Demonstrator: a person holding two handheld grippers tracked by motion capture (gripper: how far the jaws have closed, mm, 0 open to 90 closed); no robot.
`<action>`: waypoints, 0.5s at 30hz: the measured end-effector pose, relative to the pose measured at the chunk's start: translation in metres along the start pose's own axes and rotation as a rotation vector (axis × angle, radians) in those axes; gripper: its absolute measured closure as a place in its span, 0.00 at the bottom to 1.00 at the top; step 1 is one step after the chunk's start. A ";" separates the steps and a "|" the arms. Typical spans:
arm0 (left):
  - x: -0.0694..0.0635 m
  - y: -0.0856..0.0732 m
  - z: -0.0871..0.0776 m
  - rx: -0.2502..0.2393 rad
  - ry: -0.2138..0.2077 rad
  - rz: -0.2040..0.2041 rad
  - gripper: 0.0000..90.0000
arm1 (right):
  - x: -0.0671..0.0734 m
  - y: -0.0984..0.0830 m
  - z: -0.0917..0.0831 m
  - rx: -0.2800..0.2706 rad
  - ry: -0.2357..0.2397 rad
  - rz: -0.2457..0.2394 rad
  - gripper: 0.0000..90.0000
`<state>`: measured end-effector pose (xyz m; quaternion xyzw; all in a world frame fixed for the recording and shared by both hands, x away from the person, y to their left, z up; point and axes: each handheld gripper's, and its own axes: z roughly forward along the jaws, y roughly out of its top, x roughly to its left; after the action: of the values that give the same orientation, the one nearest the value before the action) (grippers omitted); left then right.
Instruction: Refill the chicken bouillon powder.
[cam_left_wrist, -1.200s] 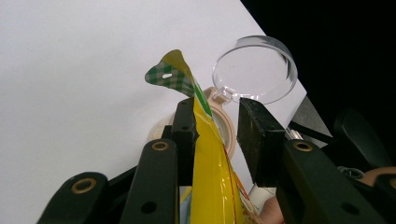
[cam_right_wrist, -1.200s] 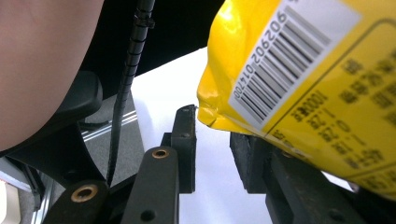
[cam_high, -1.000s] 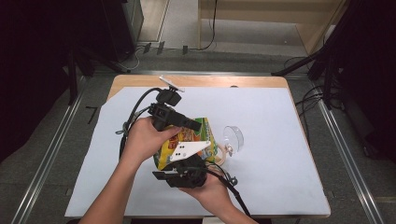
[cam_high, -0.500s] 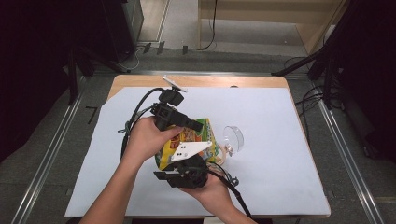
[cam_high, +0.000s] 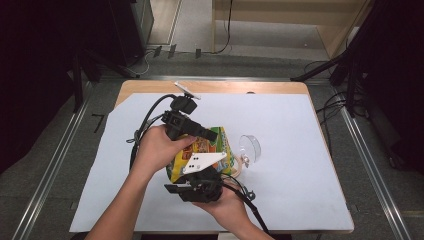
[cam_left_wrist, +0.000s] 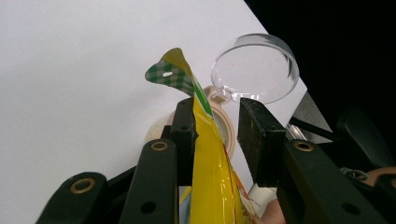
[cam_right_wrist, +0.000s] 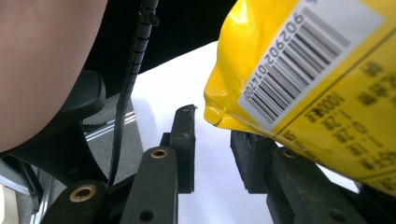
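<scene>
While both grippers crowd around the yellow bag at the middle of the bench, neither has a firm hold on it that I can confirm. Seen from the left gripper, the fingers stand apart: the bag's top seal runs up between them, lying against the left finger, with a clear gap to the right one. Seen from the right gripper, the fingers are also spread, with white bench showing between them; the bag's barcoded corner hangs just above and over the right finger, not pinched.

From above, the bag is raised on edge between the hands, left gripper at its far upper edge, right gripper at its near lower edge. A clear glass lies on its side just beside the bag, and a tape roll sits behind the seal.

I judge the work early: the bag is lined up for a two-handed grip, probably to tear or pull it open, but the seal looks intact. Closing both grippers and parting the top are left
</scene>
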<state>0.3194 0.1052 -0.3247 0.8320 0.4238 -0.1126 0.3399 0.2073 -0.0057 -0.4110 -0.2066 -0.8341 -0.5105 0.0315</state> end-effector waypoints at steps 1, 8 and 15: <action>0.000 0.000 0.000 0.000 0.001 0.001 0.76 | 0.000 0.000 0.000 0.000 -0.001 0.000 0.80; 0.000 -0.001 0.000 0.003 0.002 0.002 0.76 | 0.000 0.000 0.000 0.001 0.001 -0.002 0.80; 0.001 -0.002 0.000 0.004 0.002 0.003 0.76 | 0.001 -0.001 0.001 0.003 0.003 -0.001 0.80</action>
<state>0.3185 0.1066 -0.3257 0.8334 0.4226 -0.1123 0.3379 0.2064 -0.0049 -0.4119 -0.2053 -0.8349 -0.5096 0.0329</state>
